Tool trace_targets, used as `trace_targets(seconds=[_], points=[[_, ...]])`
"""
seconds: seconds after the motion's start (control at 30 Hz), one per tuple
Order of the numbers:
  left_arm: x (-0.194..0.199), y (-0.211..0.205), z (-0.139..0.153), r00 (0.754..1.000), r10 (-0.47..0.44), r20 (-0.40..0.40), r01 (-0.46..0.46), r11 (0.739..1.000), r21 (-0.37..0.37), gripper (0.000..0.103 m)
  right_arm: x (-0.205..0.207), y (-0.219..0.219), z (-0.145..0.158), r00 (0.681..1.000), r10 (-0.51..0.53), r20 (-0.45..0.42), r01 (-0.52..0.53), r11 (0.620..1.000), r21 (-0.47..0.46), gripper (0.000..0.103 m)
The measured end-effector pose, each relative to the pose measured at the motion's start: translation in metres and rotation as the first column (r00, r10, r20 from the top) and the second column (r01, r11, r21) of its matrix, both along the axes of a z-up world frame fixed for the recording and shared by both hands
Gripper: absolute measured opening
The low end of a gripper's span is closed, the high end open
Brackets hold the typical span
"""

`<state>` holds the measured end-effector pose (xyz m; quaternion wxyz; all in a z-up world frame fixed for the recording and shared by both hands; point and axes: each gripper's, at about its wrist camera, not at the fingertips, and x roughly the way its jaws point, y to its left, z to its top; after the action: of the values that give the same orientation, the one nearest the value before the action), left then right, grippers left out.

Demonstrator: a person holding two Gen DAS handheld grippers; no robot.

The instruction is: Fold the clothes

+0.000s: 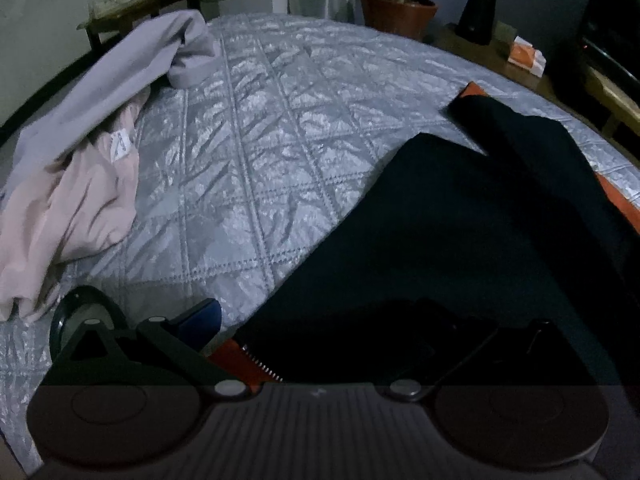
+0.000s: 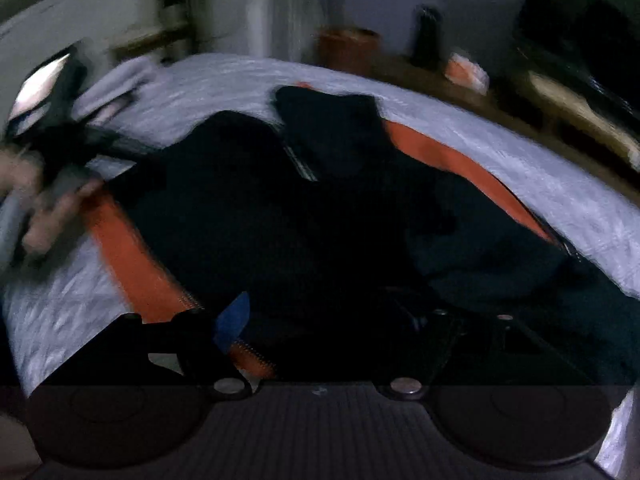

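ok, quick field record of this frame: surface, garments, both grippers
surface: quilted grey bedspread
garment in work: dark jacket with orange lining and zip, spread on the right
other clothes: grey garment over pink garment, heaped on the left
left gripper: low at the jacket's zip edge, jaw state unclear
right gripper: open, over the jacket, view blurred

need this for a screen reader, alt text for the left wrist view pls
A dark jacket with orange trim and a zipper lies on a grey quilted bedspread, under the left gripper. A pile of pink and lilac clothes sits at left, a potted plant behind the bed.
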<state>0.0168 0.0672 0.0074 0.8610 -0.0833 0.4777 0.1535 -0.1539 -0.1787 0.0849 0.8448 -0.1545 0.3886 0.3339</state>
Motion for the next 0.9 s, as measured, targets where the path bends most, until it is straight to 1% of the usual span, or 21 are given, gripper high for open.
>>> trace_targets(seconds=[0.03,0.07,0.1,0.17,0.23,0.27,0.3,0.33,0.37,0.4,0.43,0.5,0.57,0.63,0.67,0.7,0.77,0.8,0.83,0.9], points=[[0.0,-0.001,0.0,1.0,-0.003,0.001,0.003,1.0,0.002,0.102,-0.008,0.009,-0.001,0.998,0.053,0.013,-0.053,0.999,-0.013,0.081],[-0.001,-0.001,0.0,1.0,-0.007,-0.001,0.007,1.0,-0.001,0.102,-0.013,0.019,-0.005,0.996,0.094,-0.004,-0.094,0.995,-0.017,0.083],[-0.001,-0.002,-0.001,1.0,-0.008,-0.003,0.008,1.0,-0.001,0.102,-0.009,0.028,-0.01,0.995,0.097,-0.024,-0.097,0.995,-0.012,0.083],[-0.001,-0.002,-0.002,1.0,-0.01,-0.007,0.01,1.0,0.0,0.102,0.006,0.035,-0.023,0.997,0.043,-0.066,-0.041,0.999,0.03,0.083],[0.0,0.0,-0.002,1.0,-0.01,-0.01,0.01,1.0,-0.001,0.102,0.031,0.031,-0.03,0.992,-0.048,-0.115,0.06,0.993,0.104,0.084],[-0.001,-0.002,-0.002,1.0,-0.004,-0.011,0.004,1.0,-0.003,0.102,0.047,0.025,-0.032,0.984,-0.114,-0.134,0.133,0.98,0.148,0.087],[-0.001,-0.003,-0.003,1.0,-0.007,-0.015,0.007,1.0,-0.002,0.102,0.064,0.018,-0.035,0.97,-0.188,-0.157,0.214,0.962,0.169,0.087],[0.0,-0.004,-0.004,1.0,-0.01,-0.019,0.01,1.0,-0.001,0.102,0.08,0.012,-0.038,0.949,-0.258,-0.182,0.291,0.938,0.189,0.087],[0.0,-0.005,-0.004,1.0,-0.012,-0.024,0.012,1.0,0.001,0.102,0.094,0.004,-0.039,0.93,-0.302,-0.21,0.347,0.91,0.228,0.087],[0.0,-0.007,-0.005,0.999,-0.022,-0.031,0.022,1.0,0.006,0.102,0.106,-0.003,-0.039,0.909,-0.34,-0.24,0.399,0.878,0.265,0.087],[0.0,-0.008,-0.006,0.999,-0.027,-0.034,0.027,1.0,0.009,0.102,0.113,-0.01,-0.035,0.901,-0.348,-0.259,0.418,0.856,0.304,0.087],[0.0,-0.008,-0.005,0.999,-0.03,-0.036,0.03,0.999,0.012,0.102,0.111,-0.021,-0.018,0.908,-0.368,-0.202,0.417,0.844,0.338,0.087],[0.0,-0.007,-0.006,0.999,-0.026,-0.037,0.026,1.0,0.007,0.102,0.099,-0.044,-0.005,0.894,-0.424,-0.143,0.446,0.82,0.36,0.087],[-0.001,-0.009,-0.005,0.999,-0.028,-0.033,0.029,0.999,0.015,0.102,0.087,-0.069,0.008,0.871,-0.483,-0.088,0.478,0.791,0.382,0.088],[-0.002,-0.01,-0.005,0.999,-0.029,-0.03,0.029,0.999,0.019,0.102,0.075,-0.093,0.012,0.828,-0.554,-0.083,0.54,0.751,0.38,0.089],[-0.002,-0.011,-0.004,0.999,-0.03,-0.027,0.03,0.999,0.023,0.102,0.063,-0.116,0.012,0.779,-0.62,-0.092,0.604,0.702,0.377,0.089],[-0.004,-0.012,-0.002,0.999,-0.031,-0.014,0.032,0.999,0.014,0.102,0.035,-0.161,0.01,0.672,-0.732,-0.113,0.71,0.594,0.377,0.089],[-0.005,-0.013,0.0,0.999,-0.037,-0.002,0.037,0.999,0.008,0.102,0.019,-0.182,0.007,0.625,-0.769,-0.137,0.75,0.541,0.381,0.089],[-0.005,-0.016,0.001,0.999,-0.049,0.011,0.048,0.999,0.009,0.102,0.009,-0.196,0.002,0.596,-0.785,-0.166,0.774,0.508,0.377,0.089],[-0.006,-0.022,0.004,0.997,-0.072,0.036,0.072,0.997,0.01,0.102,0.0,-0.204,-0.007,0.595,-0.783,-0.181,0.784,0.515,0.347,0.087]])
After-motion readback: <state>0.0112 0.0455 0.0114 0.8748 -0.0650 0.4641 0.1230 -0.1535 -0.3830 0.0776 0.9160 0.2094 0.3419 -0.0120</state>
